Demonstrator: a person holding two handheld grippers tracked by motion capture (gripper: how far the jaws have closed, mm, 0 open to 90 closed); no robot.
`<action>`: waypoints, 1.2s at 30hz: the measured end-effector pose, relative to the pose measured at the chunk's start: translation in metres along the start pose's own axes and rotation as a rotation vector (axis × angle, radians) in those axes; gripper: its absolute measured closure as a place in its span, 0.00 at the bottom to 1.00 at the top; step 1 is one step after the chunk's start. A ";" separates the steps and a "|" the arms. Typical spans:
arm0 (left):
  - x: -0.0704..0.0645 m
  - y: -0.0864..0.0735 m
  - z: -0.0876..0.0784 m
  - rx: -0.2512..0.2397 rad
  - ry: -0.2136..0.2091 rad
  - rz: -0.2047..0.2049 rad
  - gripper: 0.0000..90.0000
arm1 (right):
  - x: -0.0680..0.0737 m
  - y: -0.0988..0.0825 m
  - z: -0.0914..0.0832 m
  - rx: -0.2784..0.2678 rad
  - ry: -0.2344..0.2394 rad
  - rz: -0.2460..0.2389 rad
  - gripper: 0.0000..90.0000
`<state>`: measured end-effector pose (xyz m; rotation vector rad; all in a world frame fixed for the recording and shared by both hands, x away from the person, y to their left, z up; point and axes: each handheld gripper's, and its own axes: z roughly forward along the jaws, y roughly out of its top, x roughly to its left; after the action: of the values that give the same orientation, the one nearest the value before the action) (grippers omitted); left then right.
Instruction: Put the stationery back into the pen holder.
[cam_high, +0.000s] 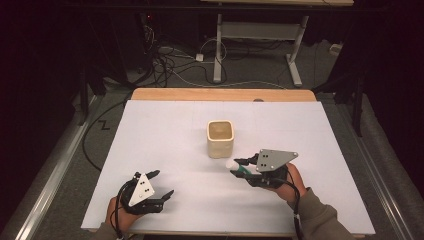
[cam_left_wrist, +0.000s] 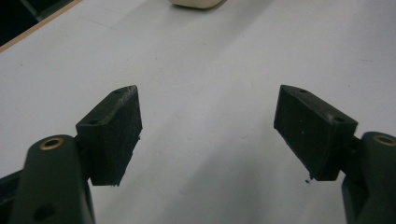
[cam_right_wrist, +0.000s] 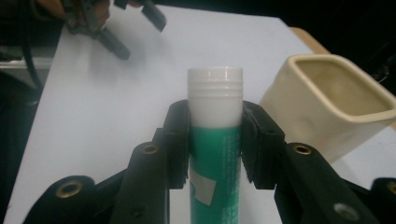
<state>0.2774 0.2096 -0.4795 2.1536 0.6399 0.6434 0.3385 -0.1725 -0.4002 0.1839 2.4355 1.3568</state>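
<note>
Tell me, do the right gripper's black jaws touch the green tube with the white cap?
Touching. In the right gripper view, both pads of the right gripper press the green tube just below its cap.

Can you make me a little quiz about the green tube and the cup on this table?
1. True or false: the right gripper is shut on the green tube.
2. Which end of the tube sticks out past the jaws? A) its white cap B) a bare green end C) a red nozzle
3. Fill in: the jaws of the left gripper stand ____ with only the white table sheet between them.

Key
1. True: both pads press on the tube's sides.
2. A. The cap points toward the cream square cup, which stands upright, open side up.
3. Open.
</note>
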 end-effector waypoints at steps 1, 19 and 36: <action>0.000 0.000 0.000 0.000 -0.001 -0.001 0.25 | -0.001 0.001 -0.001 -0.010 -0.012 0.007 0.74; 0.001 -0.001 0.000 -0.003 -0.001 -0.003 0.25 | -0.027 0.023 -0.009 -0.127 -0.133 0.079 0.74; 0.001 -0.001 0.000 -0.004 -0.007 -0.006 0.25 | -0.049 0.048 0.000 -0.202 -0.193 0.115 0.74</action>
<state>0.2780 0.2109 -0.4798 2.1479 0.6410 0.6336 0.3818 -0.1609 -0.3481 0.3892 2.1436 1.5469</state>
